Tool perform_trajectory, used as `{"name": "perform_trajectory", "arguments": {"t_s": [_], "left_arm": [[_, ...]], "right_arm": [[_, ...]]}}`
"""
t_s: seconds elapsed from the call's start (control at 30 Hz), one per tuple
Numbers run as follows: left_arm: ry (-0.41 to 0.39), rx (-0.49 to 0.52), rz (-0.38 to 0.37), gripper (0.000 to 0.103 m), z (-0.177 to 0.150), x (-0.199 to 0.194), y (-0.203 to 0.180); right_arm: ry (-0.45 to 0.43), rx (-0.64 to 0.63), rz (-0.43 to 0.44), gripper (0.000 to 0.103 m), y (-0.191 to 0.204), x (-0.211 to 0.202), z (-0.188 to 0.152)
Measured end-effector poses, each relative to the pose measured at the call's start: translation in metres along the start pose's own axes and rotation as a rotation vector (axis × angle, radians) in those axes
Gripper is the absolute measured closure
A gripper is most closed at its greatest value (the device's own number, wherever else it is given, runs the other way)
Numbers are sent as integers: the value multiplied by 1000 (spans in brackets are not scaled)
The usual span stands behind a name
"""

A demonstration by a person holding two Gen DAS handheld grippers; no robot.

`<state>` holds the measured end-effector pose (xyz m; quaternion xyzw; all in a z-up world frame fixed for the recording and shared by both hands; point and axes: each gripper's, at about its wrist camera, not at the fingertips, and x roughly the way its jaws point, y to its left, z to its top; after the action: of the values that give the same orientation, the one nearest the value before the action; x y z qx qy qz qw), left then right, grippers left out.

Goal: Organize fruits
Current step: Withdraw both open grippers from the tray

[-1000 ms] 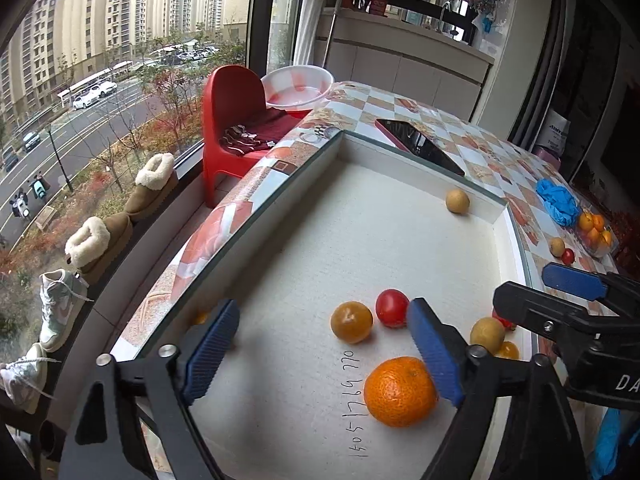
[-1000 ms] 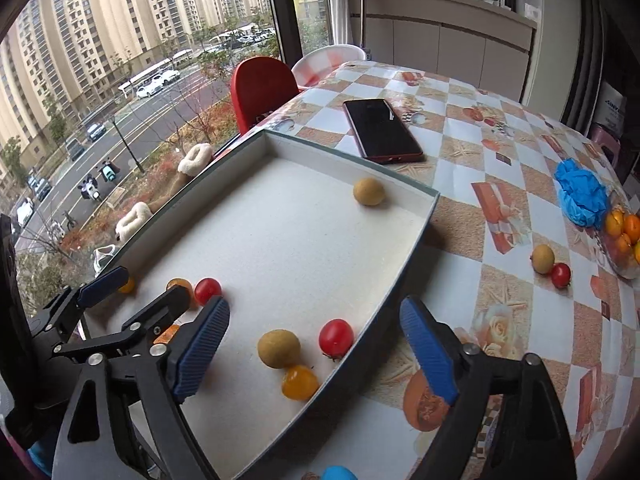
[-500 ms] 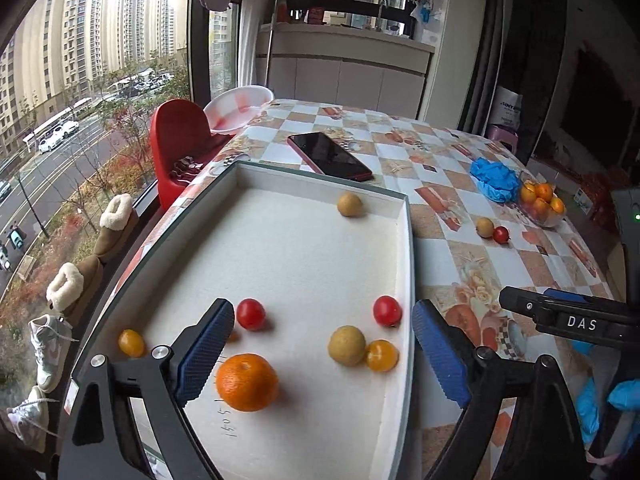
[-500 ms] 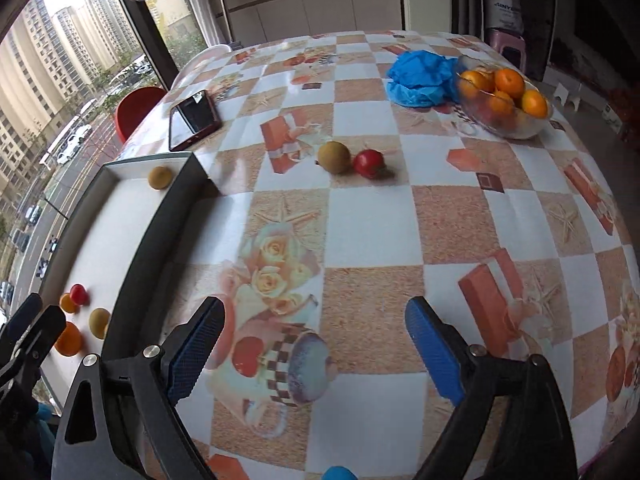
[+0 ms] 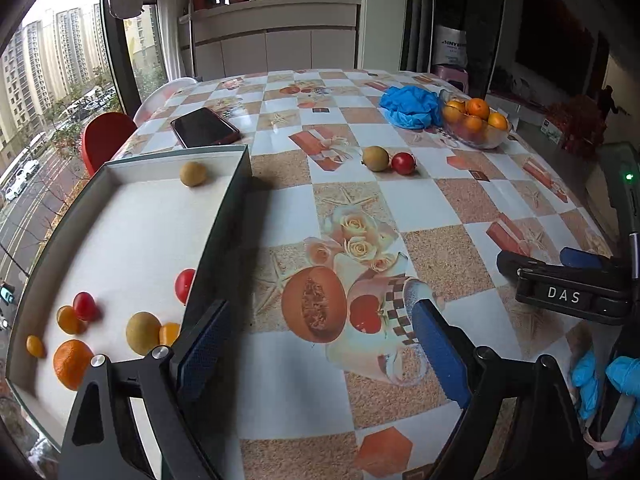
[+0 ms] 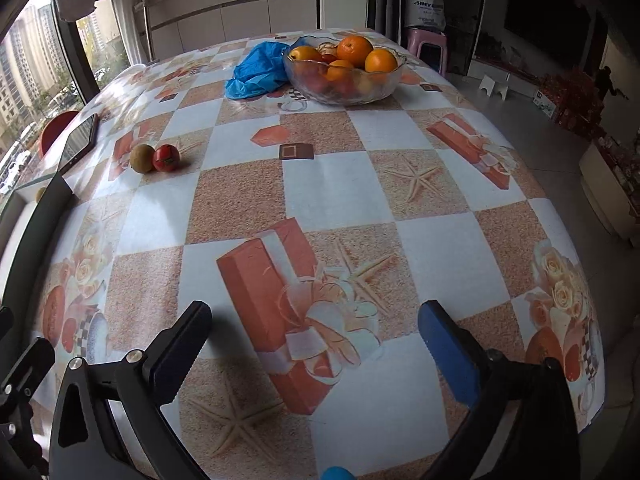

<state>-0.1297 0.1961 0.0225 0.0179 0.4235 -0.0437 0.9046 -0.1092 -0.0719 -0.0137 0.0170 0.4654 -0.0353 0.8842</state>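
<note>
A white tray (image 5: 224,216) at the left holds several fruits, among them a big orange (image 5: 72,364), a brown-green fruit (image 5: 143,333) and a red tomato (image 5: 185,285). Another brown fruit (image 5: 375,159) and red tomato (image 5: 403,163) lie side by side on the tablecloth, also seen as fruit (image 6: 142,159) and tomato (image 6: 167,158). My left gripper (image 5: 320,344) hangs open over the cloth just right of the tray, holding nothing. My right gripper (image 6: 312,344) is over the bare cloth, its jaws opening wider with nothing between them.
A glass bowl (image 6: 344,76) of oranges stands at the far side beside a crumpled blue bag (image 6: 256,72). A dark phone (image 5: 204,127) lies behind the tray. The table's right edge (image 6: 576,264) drops to the floor. A red chair (image 5: 104,136) stands by the window.
Both grippers have swung right, away from the tray and out over the patterned tablecloth. The right gripper's jaws stand wider than before. Neither took hold of anything.
</note>
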Motion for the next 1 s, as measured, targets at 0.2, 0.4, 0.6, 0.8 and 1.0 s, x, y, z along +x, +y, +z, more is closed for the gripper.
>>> {"name": "perform_trajectory", "arguments": {"t_s": [0.2,0.4,0.6,0.8,1.0], "left_arm": [[5,-17,73,12,8,29,0],[2,-7,88,10,16,41,0],[18,13,53,0,14,44,-5],[12,12,53,0,11,41,-6],[11,12,53,0,11,42,-6]], "right_arm": [[-46,15,-20,0,-2,9,10],[-55,14,-13,0,-2,8,9],[-65,8,-11,0,-1,7,5],[-65,7,-11,0,-1,6,5],[-65,7,-11,0,-1,6,5]]}}
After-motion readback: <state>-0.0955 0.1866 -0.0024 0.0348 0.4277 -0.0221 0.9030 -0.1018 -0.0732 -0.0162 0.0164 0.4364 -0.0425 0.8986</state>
